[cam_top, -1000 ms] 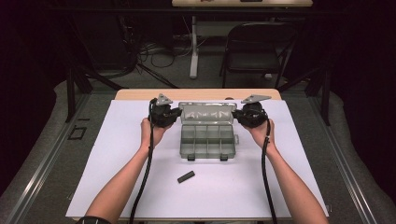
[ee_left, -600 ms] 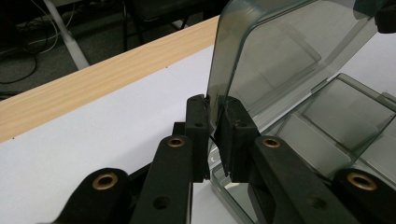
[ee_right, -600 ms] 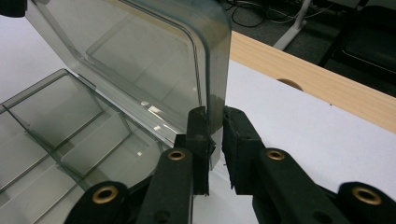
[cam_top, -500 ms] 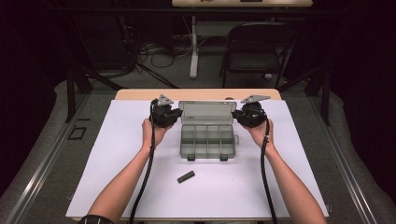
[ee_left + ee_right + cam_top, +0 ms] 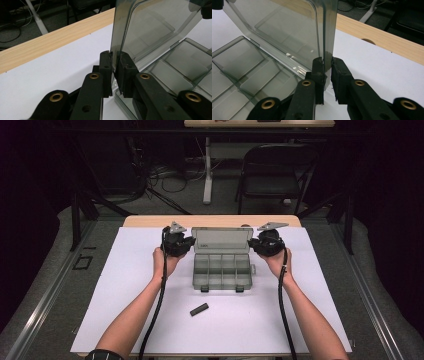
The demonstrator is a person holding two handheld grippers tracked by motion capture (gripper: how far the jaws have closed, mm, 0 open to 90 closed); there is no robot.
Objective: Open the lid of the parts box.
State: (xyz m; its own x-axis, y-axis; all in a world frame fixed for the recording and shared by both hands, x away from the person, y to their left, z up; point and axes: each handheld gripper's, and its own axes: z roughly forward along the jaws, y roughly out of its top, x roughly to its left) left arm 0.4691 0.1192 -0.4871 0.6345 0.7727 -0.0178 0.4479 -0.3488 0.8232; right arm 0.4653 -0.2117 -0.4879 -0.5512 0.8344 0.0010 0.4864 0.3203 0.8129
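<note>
My left fingers (image 5: 114, 72) and right fingers (image 5: 327, 75) are each clamped on a side edge of the compartment box's upright lid (image 5: 222, 240), thin, stiff, slick, light plastic that I judge best gripped low by its hinge.

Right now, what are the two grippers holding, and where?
Both hold the box lid: left gripper clamps one side edge, right gripper the opposite one.

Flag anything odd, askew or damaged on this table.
Nothing looks damaged or spilled. The smoky clear plastic compartment box sits square, its lid upright, pinched at each side edge by the left gripper and right gripper. A small black bar lies loose, askew, in front.
</note>
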